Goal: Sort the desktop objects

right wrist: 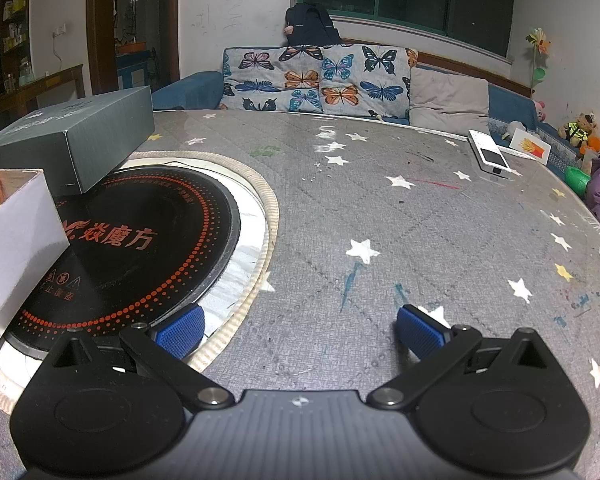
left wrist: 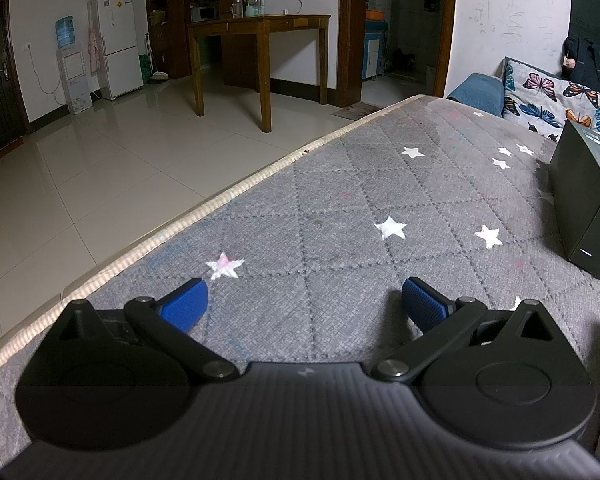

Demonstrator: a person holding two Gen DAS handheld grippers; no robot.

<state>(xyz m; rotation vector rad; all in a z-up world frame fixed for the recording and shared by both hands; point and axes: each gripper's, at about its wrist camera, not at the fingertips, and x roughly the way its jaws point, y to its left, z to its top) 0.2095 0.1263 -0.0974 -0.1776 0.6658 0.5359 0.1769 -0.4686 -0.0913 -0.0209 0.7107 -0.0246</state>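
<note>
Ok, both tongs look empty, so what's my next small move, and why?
Probably ease the right tongs forward and right toward the white remote by the table's far edge. Both the right and the left tongs are open and hold nothing, and the remote is the only loose small item in view; the grey box already sits beside the white box.

The left gripper [left wrist: 303, 304] is held low and level, its blue-padded fingers [left wrist: 185, 305] spread wide with nothing between them. The right gripper [right wrist: 298, 330] matches that pose, fingers [right wrist: 419, 331] splayed apart and gripping nothing
</note>
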